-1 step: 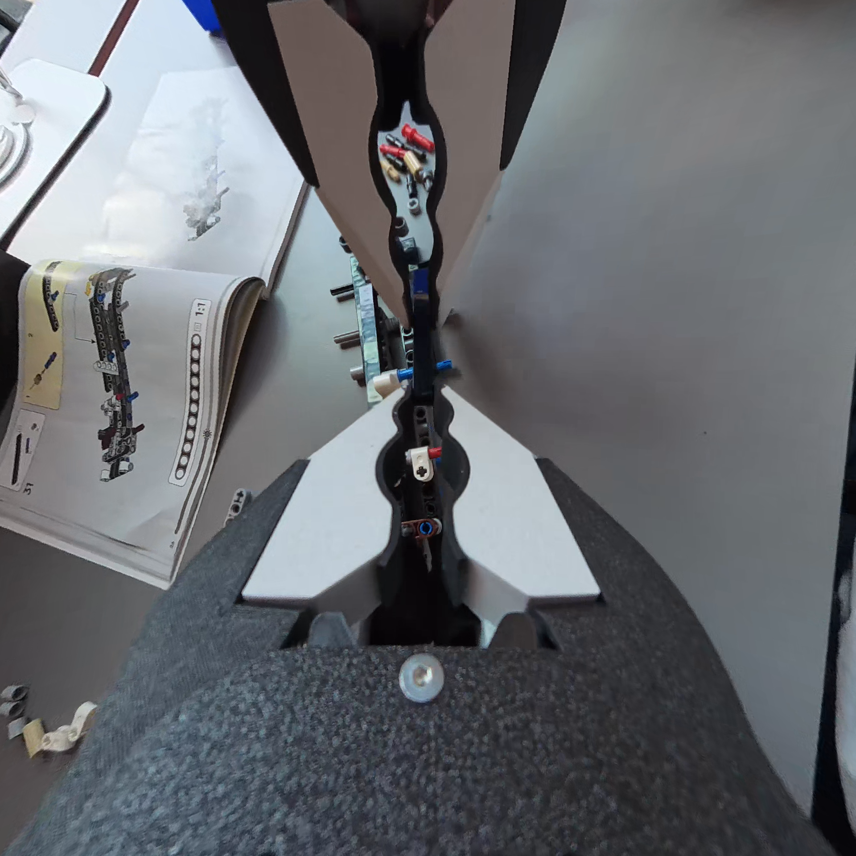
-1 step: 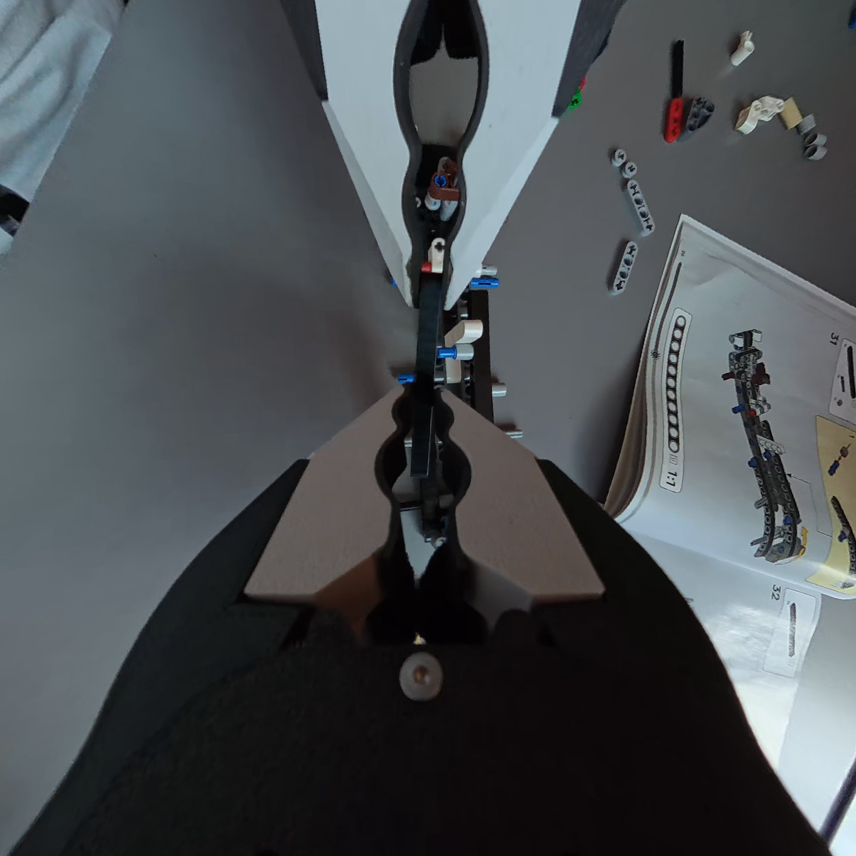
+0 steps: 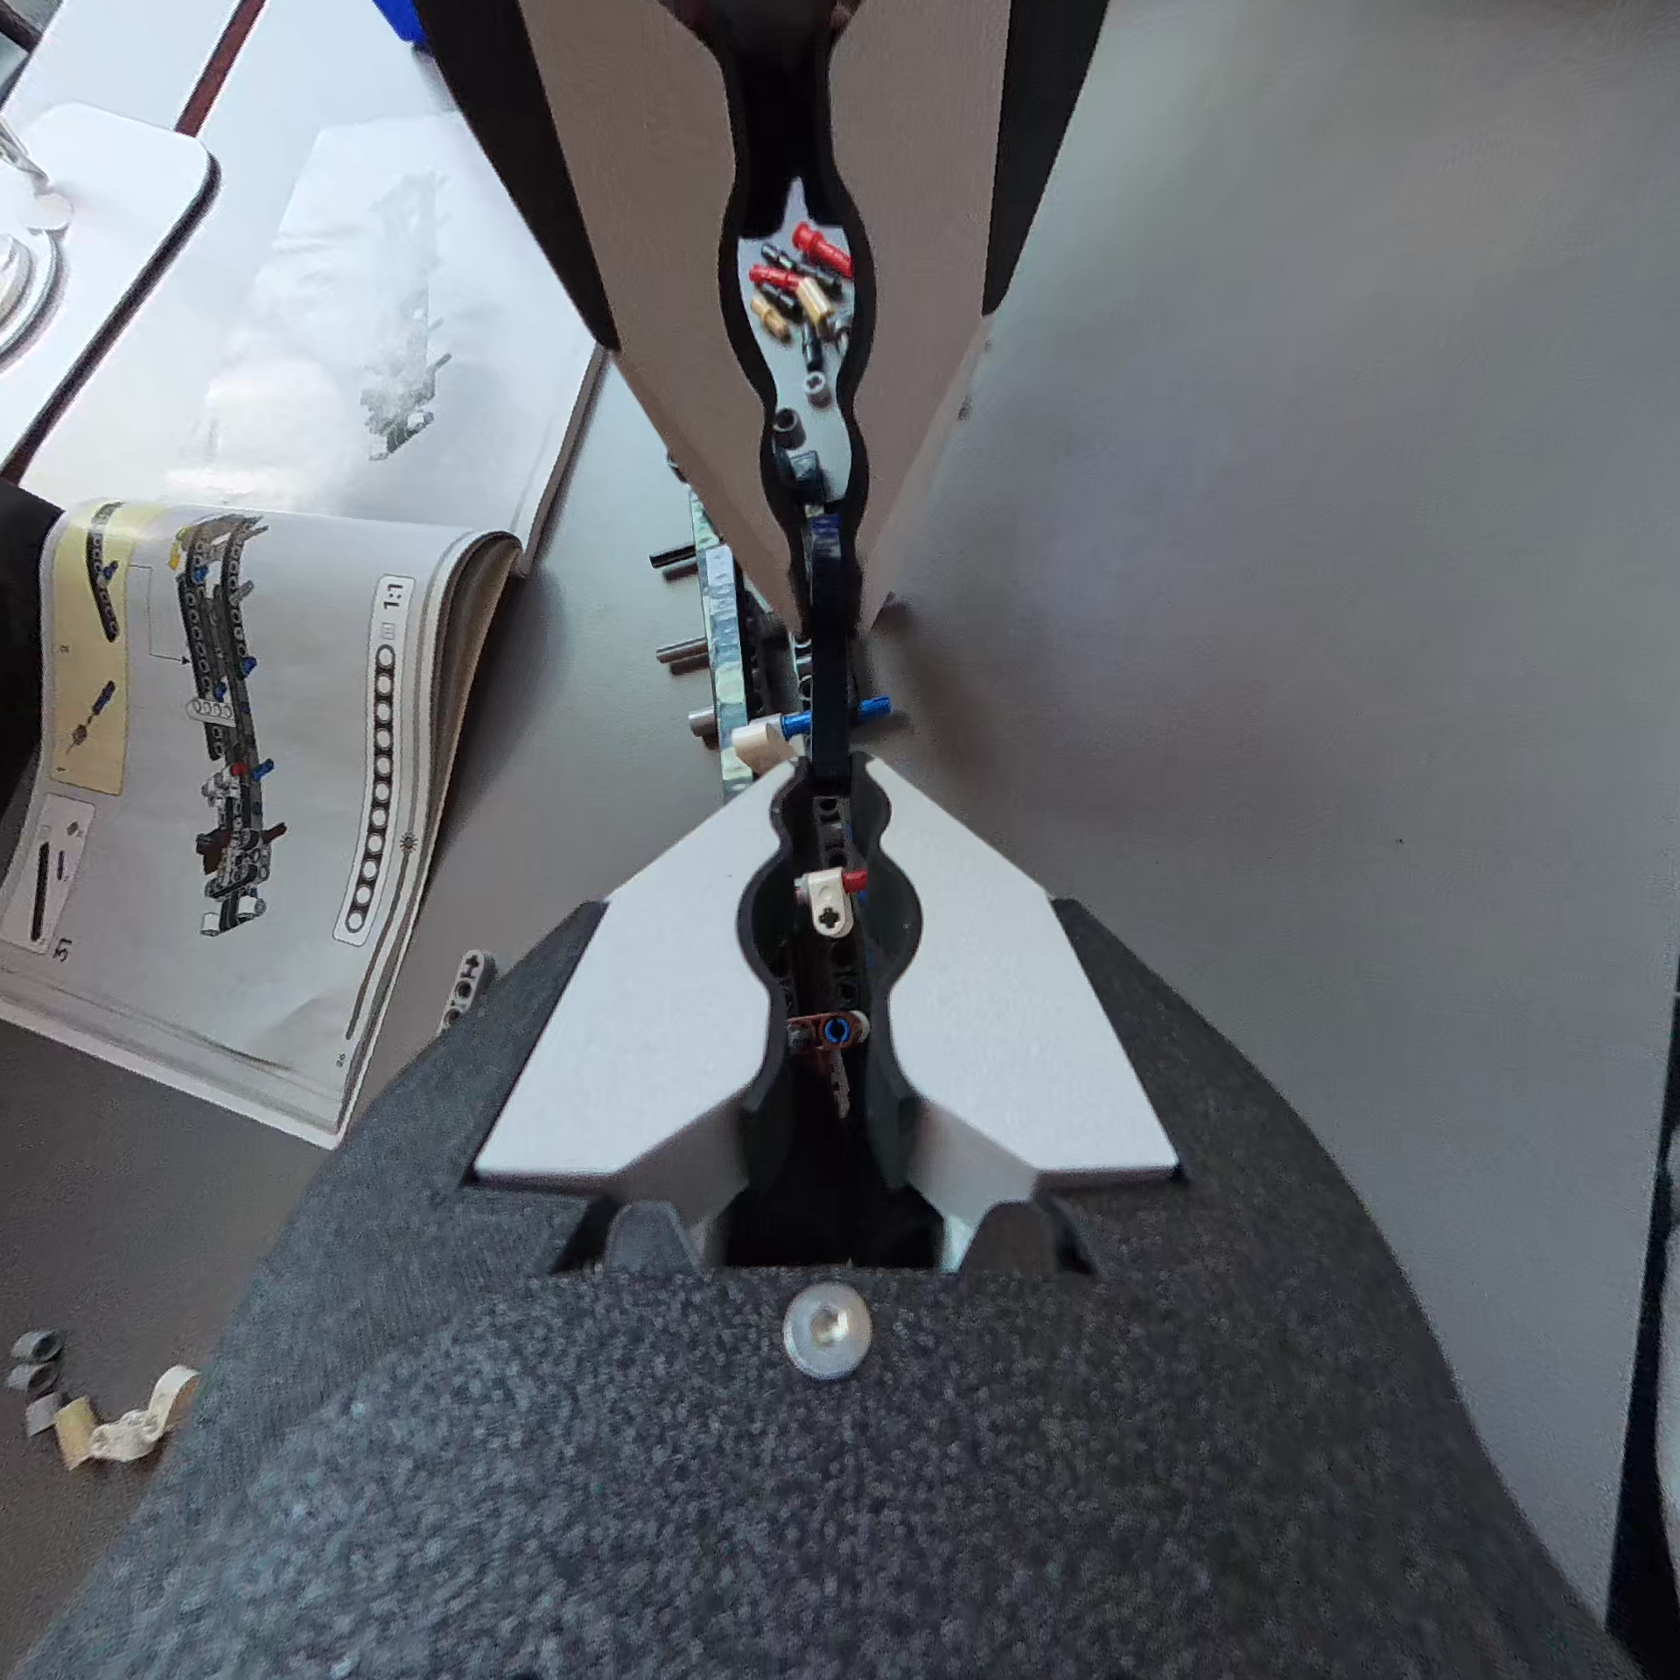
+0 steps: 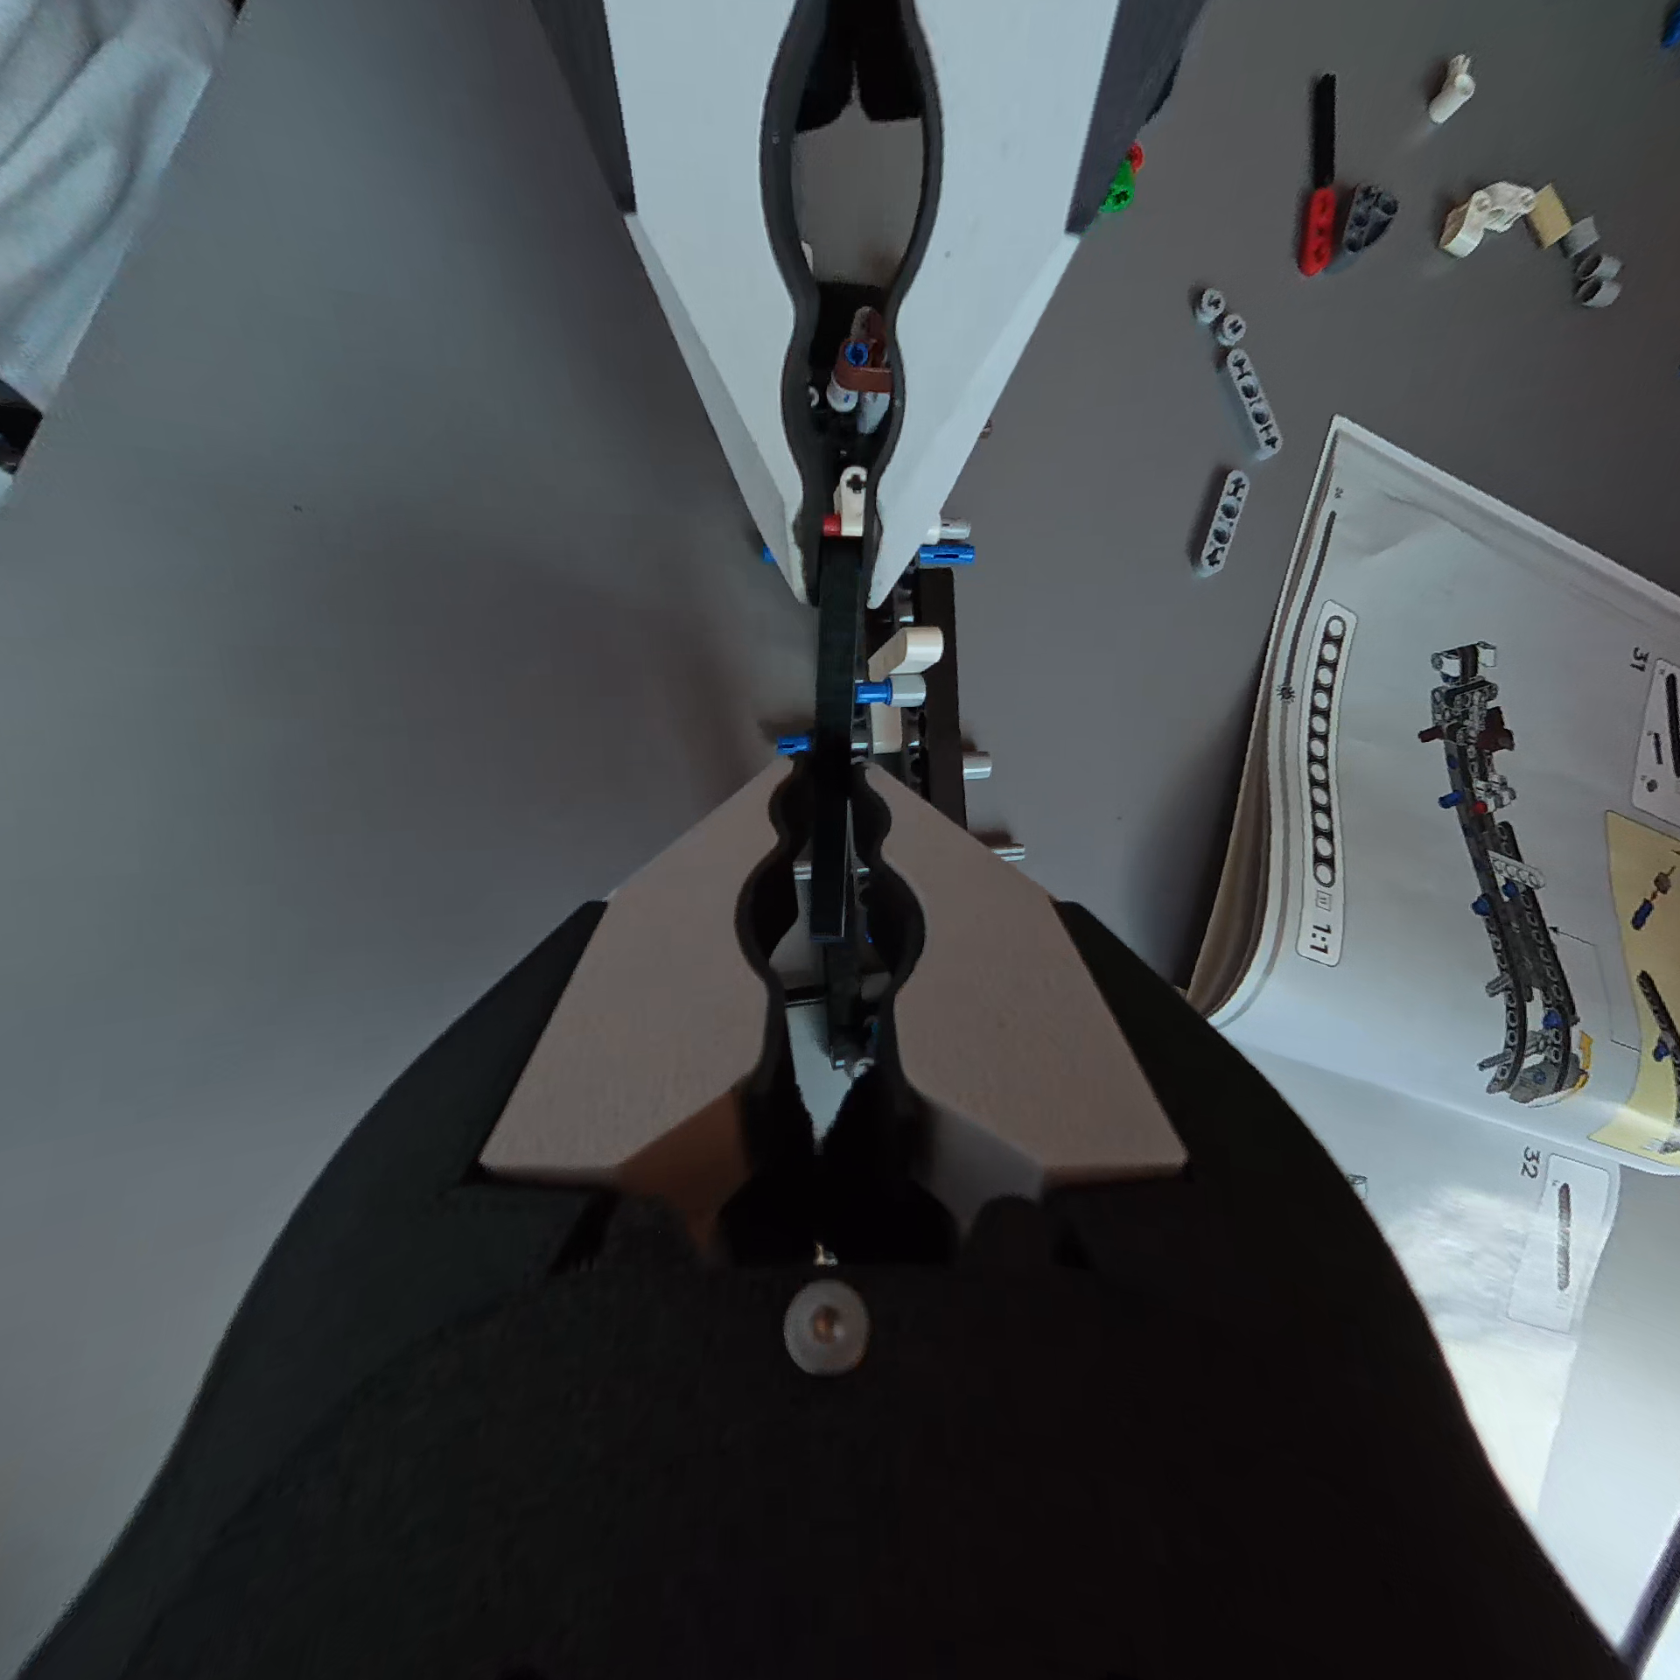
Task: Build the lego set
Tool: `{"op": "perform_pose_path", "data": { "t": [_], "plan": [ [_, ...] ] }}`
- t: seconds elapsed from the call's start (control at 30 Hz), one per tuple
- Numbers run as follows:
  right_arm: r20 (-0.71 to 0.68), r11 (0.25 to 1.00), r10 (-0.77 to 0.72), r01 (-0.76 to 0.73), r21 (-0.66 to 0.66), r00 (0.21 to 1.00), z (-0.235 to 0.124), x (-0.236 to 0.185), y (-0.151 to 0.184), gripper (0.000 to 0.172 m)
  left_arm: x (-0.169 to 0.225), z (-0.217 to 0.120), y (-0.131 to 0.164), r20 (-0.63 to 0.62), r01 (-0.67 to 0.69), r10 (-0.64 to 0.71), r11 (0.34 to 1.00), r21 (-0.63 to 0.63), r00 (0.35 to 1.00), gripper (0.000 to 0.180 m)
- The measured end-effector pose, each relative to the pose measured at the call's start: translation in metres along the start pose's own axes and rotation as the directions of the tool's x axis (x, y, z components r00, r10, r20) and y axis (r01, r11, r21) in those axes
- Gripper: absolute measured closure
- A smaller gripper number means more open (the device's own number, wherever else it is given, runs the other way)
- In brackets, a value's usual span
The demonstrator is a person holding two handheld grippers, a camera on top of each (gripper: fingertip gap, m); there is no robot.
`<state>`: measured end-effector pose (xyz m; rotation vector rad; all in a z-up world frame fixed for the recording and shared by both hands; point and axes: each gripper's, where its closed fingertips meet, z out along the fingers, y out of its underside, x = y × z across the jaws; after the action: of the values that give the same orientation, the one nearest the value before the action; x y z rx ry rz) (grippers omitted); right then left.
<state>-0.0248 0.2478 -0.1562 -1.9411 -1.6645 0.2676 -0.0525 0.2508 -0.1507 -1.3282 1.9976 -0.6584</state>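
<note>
My two grippers face each other tip to tip over a grey table (image 3: 1273, 545). Both are shut on one long black toy-brick beam (image 3: 832, 682), which spans the gap between them. My left gripper (image 3: 832, 773) grips the near end, where a white connector (image 3: 827, 905) and a brown piece (image 3: 827, 1032) sit between its fingers. My right gripper (image 4: 827, 773) grips the other end of the beam (image 4: 836, 673). Blue pins (image 4: 877, 695) pass through the beam. They join it to a dark frame with grey axles and white parts (image 4: 918, 727) hanging beside it.
An open instruction booklet (image 3: 227, 727) lies left of the left gripper; in the right wrist view it (image 4: 1455, 818) lies to the right. Loose small parts lie on the table (image 4: 1500, 218), grey short beams (image 4: 1250, 400) nearby, and more pins (image 3: 805, 282) beyond. A white flat device (image 3: 91, 227) sits far left. The grippers are tip to tip, or close to it.
</note>
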Motion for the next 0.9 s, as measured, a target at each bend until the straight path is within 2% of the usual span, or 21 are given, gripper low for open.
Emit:
{"op": "perform_pose_path", "data": {
  "t": [0.2, 0.33, 0.43, 0.5, 0.6, 0.67, 0.77, 0.83, 0.9],
  "plan": [
    [-0.068, 0.999, -0.051, 0.051, -0.004, 0.996, 0.000, 0.005, 0.002, 0.172, -0.001, 0.001, 0.006, 0.026, 0.018, -0.017, 1.000, -0.012, 1.000, 0.175],
    [-0.046, 0.999, -0.039, 0.039, 0.002, 0.998, 0.001, 0.003, 0.003, 0.172, -0.001, 0.003, 0.006, 0.035, 0.024, -0.024, 1.000, -0.004, 0.999, 0.175],
    [-0.028, 1.000, -0.009, 0.010, 0.022, 1.000, 0.001, 0.000, 0.001, 0.147, -0.002, 0.002, 0.005, 0.031, 0.035, -0.035, 0.999, 0.004, 0.999, 0.175],
    [-0.045, 0.999, -0.011, 0.012, 0.031, 0.999, 0.002, 0.003, -0.001, 0.149, 0.000, 0.002, 0.004, 0.021, 0.041, -0.041, 0.999, 0.012, 0.999, 0.174],
    [-0.054, 0.999, -0.042, 0.043, 0.019, 0.998, 0.006, 0.004, 0.000, 0.164, -0.001, 0.004, 0.005, 0.025, 0.045, -0.045, 0.999, 0.012, 0.999, 0.175],
    [-0.068, 0.998, -0.059, 0.060, 0.016, 0.996, 0.007, 0.004, 0.000, 0.166, -0.002, 0.004, 0.006, 0.025, 0.050, -0.050, 0.999, 0.017, 0.998, 0.175],
    [-0.015, 0.999, -0.028, 0.028, 0.017, 0.999, 0.006, 0.000, -0.001, 0.166, 0.001, 0.002, 0.003, 0.012, 0.053, -0.054, 0.998, 0.046, 0.998, 0.173],
    [-0.015, 0.999, -0.050, 0.049, -0.018, 0.999, 0.007, 0.001, 0.004, 0.166, -0.001, 0.000, 0.000, 0.038, 0.042, -0.044, 0.997, 0.060, 0.998, 0.148],
    [0.007, 0.998, -0.052, 0.053, -0.040, 0.999, 0.009, -0.002, 0.007, 0.166, -0.007, -0.003, -0.003, 0.061, 0.048, -0.052, 0.997, 0.066, 0.997, 0.134]
  ]
}}
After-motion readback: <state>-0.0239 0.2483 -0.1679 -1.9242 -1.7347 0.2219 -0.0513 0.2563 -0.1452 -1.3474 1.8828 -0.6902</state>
